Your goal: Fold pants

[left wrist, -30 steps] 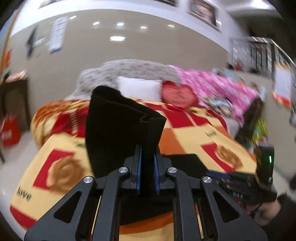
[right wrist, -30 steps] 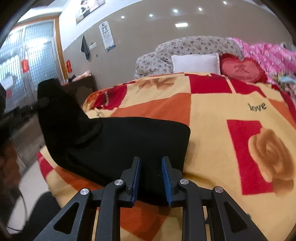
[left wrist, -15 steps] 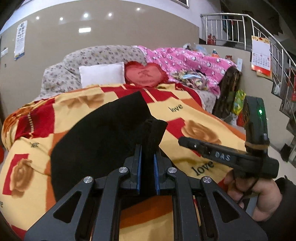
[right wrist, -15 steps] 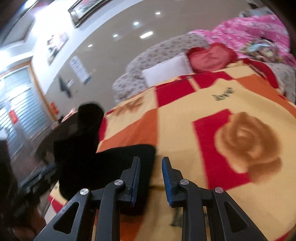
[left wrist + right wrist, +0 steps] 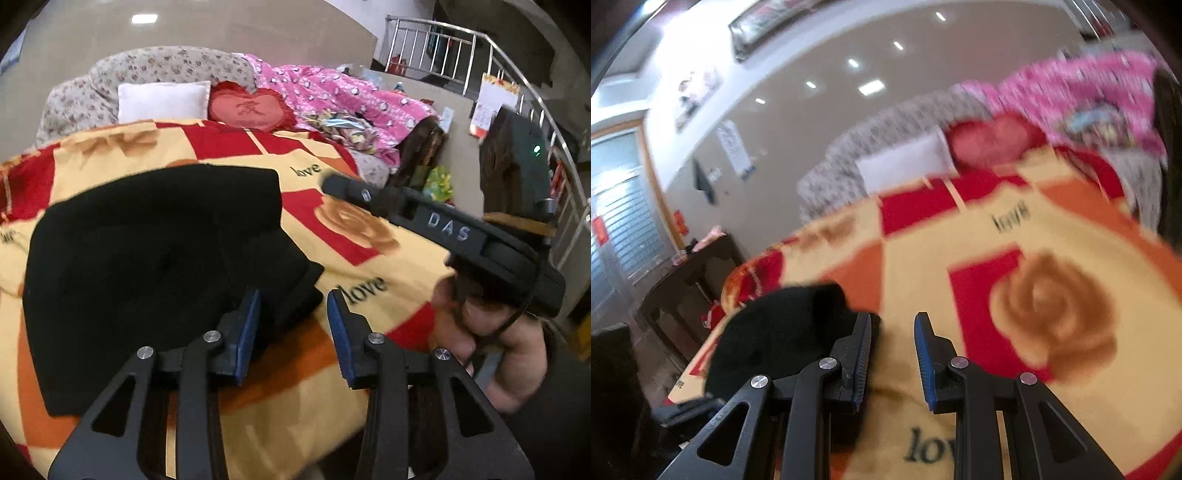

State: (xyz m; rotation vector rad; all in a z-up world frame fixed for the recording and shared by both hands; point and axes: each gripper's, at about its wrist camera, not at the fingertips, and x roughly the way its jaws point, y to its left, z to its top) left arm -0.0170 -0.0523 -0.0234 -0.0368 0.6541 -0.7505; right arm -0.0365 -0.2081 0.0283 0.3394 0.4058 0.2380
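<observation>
The black pants (image 5: 147,266) lie folded in a thick pile on the yellow, red and orange blanket (image 5: 369,280). My left gripper (image 5: 293,314) is open just above the pile's near right corner, with a fold of black cloth lying loose between the blue pads. My right gripper (image 5: 892,350) is open and empty over the blanket, right of the pants (image 5: 783,332). The right gripper also shows in the left wrist view (image 5: 443,229), held in a hand at the right.
A white pillow (image 5: 162,99), a red heart cushion (image 5: 251,107) and a pink quilt (image 5: 351,99) lie at the bed's far end. A dark wooden table (image 5: 687,280) stands left of the bed. A metal stair railing (image 5: 498,55) is at the right.
My left gripper carried the raised pants end over onto the pile, then opened and let it go. My right gripper released the cloth and swung right and up.
</observation>
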